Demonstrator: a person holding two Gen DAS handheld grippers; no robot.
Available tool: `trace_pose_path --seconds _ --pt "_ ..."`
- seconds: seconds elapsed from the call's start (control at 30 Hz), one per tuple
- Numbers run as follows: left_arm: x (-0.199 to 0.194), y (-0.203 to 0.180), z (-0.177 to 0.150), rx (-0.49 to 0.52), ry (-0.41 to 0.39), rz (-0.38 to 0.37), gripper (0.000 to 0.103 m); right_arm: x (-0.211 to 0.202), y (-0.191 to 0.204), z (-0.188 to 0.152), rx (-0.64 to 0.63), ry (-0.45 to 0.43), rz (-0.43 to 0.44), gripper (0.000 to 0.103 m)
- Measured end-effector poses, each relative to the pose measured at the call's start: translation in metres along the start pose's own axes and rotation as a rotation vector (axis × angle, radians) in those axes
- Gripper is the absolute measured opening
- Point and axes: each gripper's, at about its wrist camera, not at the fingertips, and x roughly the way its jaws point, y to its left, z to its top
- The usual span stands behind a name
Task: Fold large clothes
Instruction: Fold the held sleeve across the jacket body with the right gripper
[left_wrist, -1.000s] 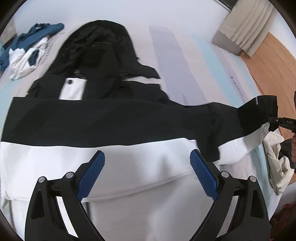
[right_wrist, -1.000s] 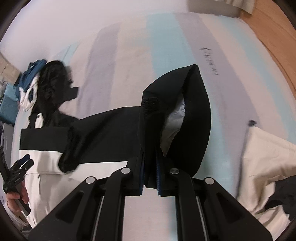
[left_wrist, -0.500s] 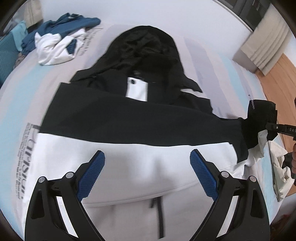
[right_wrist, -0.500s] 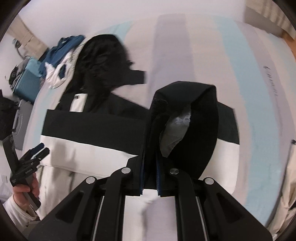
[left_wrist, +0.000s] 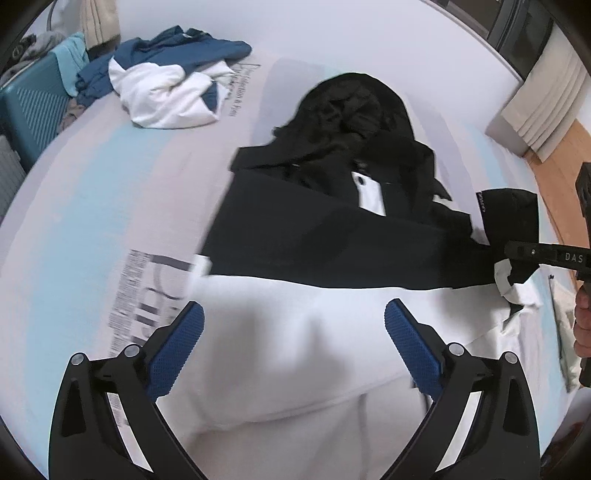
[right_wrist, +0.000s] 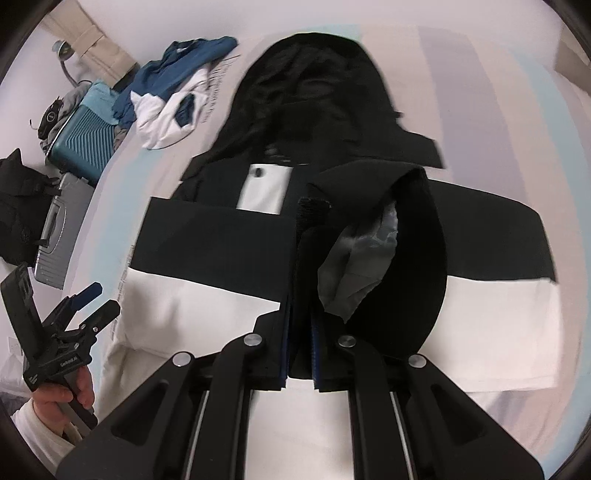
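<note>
A: Right wrist view: the right tongs (right_wrist: 299, 350) are clamped on the black cuff (right_wrist: 406, 266) of the sleeve, lifted over the jacket (right_wrist: 207, 243), which lies flat on the bed (right_wrist: 480, 74) with its hood at 12 o'clock.

B: And the left tongs (left_wrist: 293, 343)?

A: Blue pads wide apart, nothing between them, hanging over the white lower half of the jacket at 6 o'clock in the left wrist view.

B: What could go wrong?

A: I'd judge the grip is only on the cuff's edge. If the sleeve drags on the body, it could slip out and drop in a heap rather than lie straight across the chest.

B: Anything else?

A: With nothing pinning the jacket, a pull on the sleeve could shift the whole body and wrinkle the black band. The blue and white pile (left_wrist: 166, 85) at 10 o'clock is well apart, so no snag there.
</note>
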Motion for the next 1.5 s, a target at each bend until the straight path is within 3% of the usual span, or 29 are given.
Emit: trace_pose_path --seconds 0.27,0.73,1.17,1.33,1.5 --pt "-0.008 0.065 0.008 0.008 0.018 0.009 0.097 0.037 0.086 -0.001 -0.020 -0.003 0.013 0.008" --pt "-0.010 0.139 0.020 0.036 0.034 -0.006 0.097 0.107 0.223 0.005 -0.015 0.040 0.065 0.008" --pt "-0.024 0.202 0.024 -0.014 0.019 0.009 0.097 0.166 0.281 0.004 -0.093 0.099 -0.028 0.010" --pt "-0.027 0.216 0.022 -0.041 0.016 0.021 0.097 0.179 0.287 -0.003 -0.112 0.110 -0.077 0.017" --pt "-0.032 0.224 0.024 -0.056 0.006 0.017 0.097 0.179 0.304 -0.009 -0.136 0.090 -0.069 0.054"
